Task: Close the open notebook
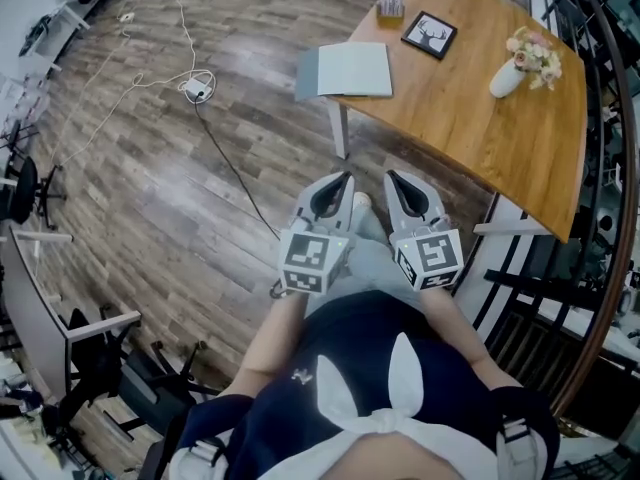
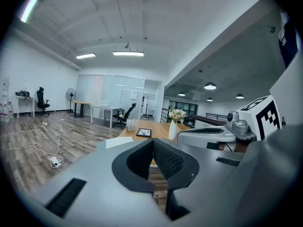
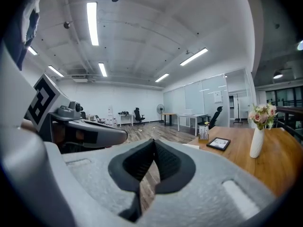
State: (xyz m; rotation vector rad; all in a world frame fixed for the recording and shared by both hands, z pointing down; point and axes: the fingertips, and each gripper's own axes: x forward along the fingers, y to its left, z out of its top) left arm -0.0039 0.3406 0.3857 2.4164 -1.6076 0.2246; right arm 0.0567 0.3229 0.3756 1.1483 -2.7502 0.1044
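Two grey two-jaw grippers held closed and empty, well short of the notebook.

The left gripper (image 1: 346, 177) and right gripper (image 1: 391, 176) are held side by side, each with its jaws pressed together on nothing. The white-paged, grey-covered notebook (image 1: 352, 69) is seen at 12 o'clock from them, flat on the near corner of the light-wood table (image 1: 480, 128), its left edge overhanging. In both gripper views it is largely hidden behind the jaws, only a pale sliver showing.

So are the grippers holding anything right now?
Nothing. The left gripper and the right gripper are both shut and empty; the notebook lies on the table, away from both.
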